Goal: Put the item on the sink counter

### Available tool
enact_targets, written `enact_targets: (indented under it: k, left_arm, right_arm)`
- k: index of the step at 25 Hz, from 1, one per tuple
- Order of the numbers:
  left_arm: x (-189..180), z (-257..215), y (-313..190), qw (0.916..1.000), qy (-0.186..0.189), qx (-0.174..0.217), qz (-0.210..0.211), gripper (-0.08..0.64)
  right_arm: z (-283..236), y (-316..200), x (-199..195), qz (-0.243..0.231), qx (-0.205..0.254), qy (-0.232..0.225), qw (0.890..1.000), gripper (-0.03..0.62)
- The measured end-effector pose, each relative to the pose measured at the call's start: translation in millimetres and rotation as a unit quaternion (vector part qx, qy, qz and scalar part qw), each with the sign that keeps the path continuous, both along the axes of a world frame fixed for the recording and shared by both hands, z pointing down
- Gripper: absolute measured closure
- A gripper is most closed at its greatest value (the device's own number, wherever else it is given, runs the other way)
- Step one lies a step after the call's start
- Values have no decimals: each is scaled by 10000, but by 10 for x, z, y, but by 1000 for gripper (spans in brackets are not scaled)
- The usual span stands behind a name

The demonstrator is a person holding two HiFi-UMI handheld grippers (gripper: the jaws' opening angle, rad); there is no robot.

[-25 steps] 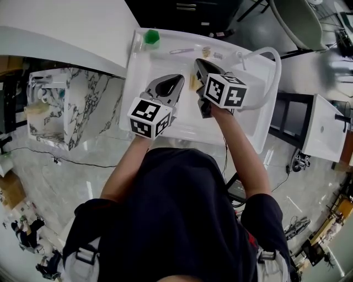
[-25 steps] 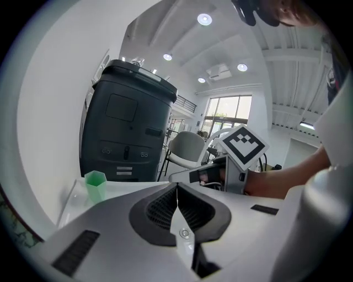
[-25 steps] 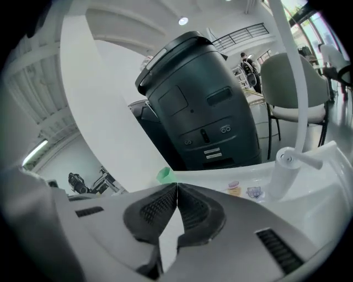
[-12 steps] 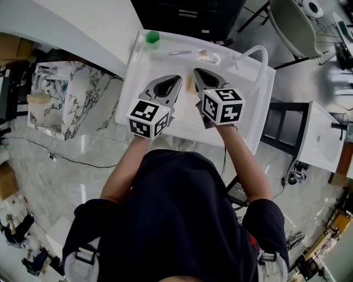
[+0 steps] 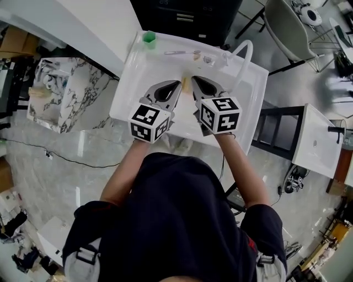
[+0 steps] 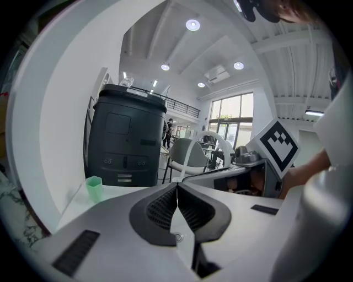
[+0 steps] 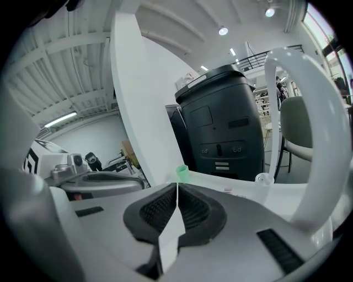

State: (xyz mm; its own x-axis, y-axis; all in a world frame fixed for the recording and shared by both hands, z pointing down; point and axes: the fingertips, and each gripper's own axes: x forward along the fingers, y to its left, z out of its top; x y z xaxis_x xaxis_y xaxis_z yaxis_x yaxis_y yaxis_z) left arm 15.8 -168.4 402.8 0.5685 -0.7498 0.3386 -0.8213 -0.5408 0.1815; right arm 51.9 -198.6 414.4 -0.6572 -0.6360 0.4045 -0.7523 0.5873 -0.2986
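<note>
A white sink (image 5: 132, 71) with a tall arched faucet (image 5: 245, 52) lies below me. A small beige item (image 5: 186, 83) rests in the basin, between the tips of my two grippers; no jaw touches it. My left gripper (image 5: 177, 83) hovers over the basin, shut with nothing between its pads (image 6: 177, 184). My right gripper (image 5: 193, 80) hangs beside it, also shut and empty (image 7: 177, 184). A green cup (image 5: 149, 37) stands on the back left corner of the sink counter, and it shows in both gripper views (image 6: 94, 189) (image 7: 182, 172).
A thin metal utensil (image 5: 176, 52) and small bits (image 5: 208, 58) lie on the back ledge. A marble block (image 5: 66, 93) stands at left and a dark cabinet (image 5: 187, 16) behind. There is a chair (image 5: 287, 27) at back right and another white basin (image 5: 317, 137) at right.
Both grippers have drawn back toward the person and risen, ending closer together. The right one has rolled, so its marker cube faces differently. Both stay shut.
</note>
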Motion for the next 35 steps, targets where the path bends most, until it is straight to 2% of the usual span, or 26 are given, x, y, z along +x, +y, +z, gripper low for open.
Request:
enact_targets:
  k: [7, 16, 25, 35]
  left_arm:
    - [87, 14, 198, 9999, -33, 34, -150, 546]
    - [-70, -76, 284, 9997, 8, 137, -217, 546]
    - [-343, -202, 646, 9998, 16, 215, 37, 546]
    - [-735, -234, 1229, 9993, 44, 252, 287, 546]
  right_arm:
    - [-22, 140, 122, -92, 112, -39, 9999, 557]
    - [-134, 242, 27, -126, 138, -190, 9996, 557]
    - [-301, 558, -120, 276, 246, -210, 9991, 557]
    - [-425, 1117, -539, 599, 490, -126, 9969, 557]
